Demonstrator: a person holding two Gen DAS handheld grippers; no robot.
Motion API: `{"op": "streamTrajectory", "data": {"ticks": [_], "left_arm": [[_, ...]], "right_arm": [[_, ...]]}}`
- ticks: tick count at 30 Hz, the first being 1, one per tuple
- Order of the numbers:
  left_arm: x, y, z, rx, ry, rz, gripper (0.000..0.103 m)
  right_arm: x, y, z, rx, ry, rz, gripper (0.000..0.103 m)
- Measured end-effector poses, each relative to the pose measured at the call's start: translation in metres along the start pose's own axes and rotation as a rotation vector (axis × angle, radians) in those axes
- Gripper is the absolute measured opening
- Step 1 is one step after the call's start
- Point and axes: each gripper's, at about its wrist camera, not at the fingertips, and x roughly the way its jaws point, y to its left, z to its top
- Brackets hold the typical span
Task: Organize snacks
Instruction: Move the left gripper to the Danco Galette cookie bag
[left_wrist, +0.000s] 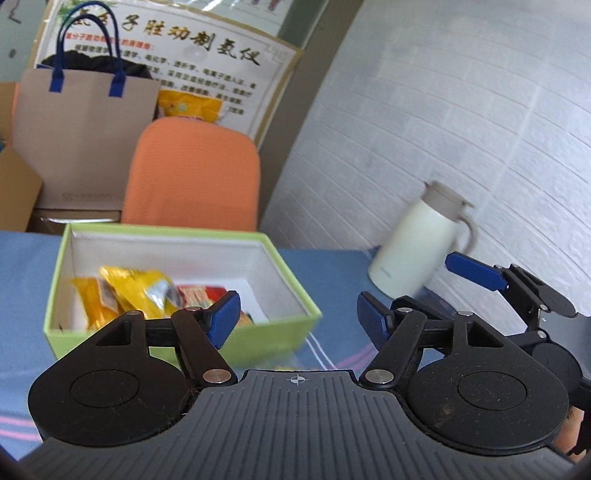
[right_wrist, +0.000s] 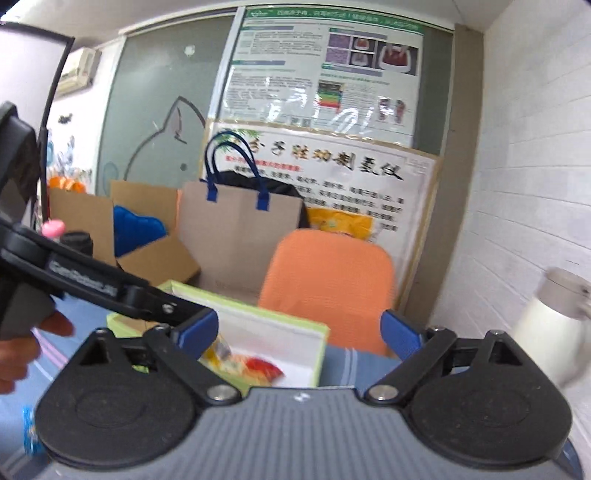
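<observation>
A light green box (left_wrist: 258, 338) with a white lining stands on the blue tablecloth and holds yellow and red snack packets (left_wrist: 144, 291). My left gripper (left_wrist: 297, 319) is open and empty, raised just in front of the box's right half. My right gripper (right_wrist: 299, 336) is open and empty, held higher and further back. The box (right_wrist: 320, 354) and its snacks (right_wrist: 255, 367) show between its fingers. The left gripper's arm (right_wrist: 92, 284) crosses the right wrist view at the left. The right gripper's fingertip (left_wrist: 474, 275) shows at the right of the left wrist view.
A white thermos jug (left_wrist: 417, 251) stands by the white brick wall at the table's right. An orange chair (left_wrist: 192, 177) sits behind the table. A brown paper bag with blue handles (left_wrist: 85, 122) and cardboard boxes (right_wrist: 147, 236) stand behind it.
</observation>
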Motion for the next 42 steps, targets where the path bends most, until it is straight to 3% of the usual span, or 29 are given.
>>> {"op": "streamTrajectory", "data": {"ticks": [6, 10, 14, 21, 28, 32, 42], "left_arm": [[0.005, -0.016, -0.054, -0.034, 0.092, -0.01, 0.061], [0.025, -0.005, -0.081, -0.102, 0.179, 0.049, 0.06], [0.041, 0.01, -0.078, -0.183, 0.204, 0.074, 0.06], [0.071, 0.019, -0.058, -0.172, 0.243, 0.075, 0.061], [0.097, 0.026, -0.065, -0.19, 0.296, 0.058, 0.038], [0.087, 0.027, -0.068, -0.198, 0.289, 0.054, 0.028], [0.008, -0.003, -0.092, -0.196, 0.239, 0.049, 0.029]], "right_arm": [[-0.024, -0.021, -0.062, 0.12, 0.128, 0.018, 0.093], [-0.017, -0.02, -0.096, 0.187, 0.208, 0.071, 0.093], [-0.001, -0.012, -0.1, 0.182, 0.224, 0.136, 0.093], [0.043, -0.002, -0.103, 0.181, 0.258, 0.218, 0.093], [0.073, 0.007, -0.107, 0.202, 0.309, 0.276, 0.093], [0.059, 0.021, -0.103, 0.192, 0.3, 0.275, 0.095], [-0.021, 0.064, -0.093, 0.175, 0.233, 0.231, 0.097]]}}
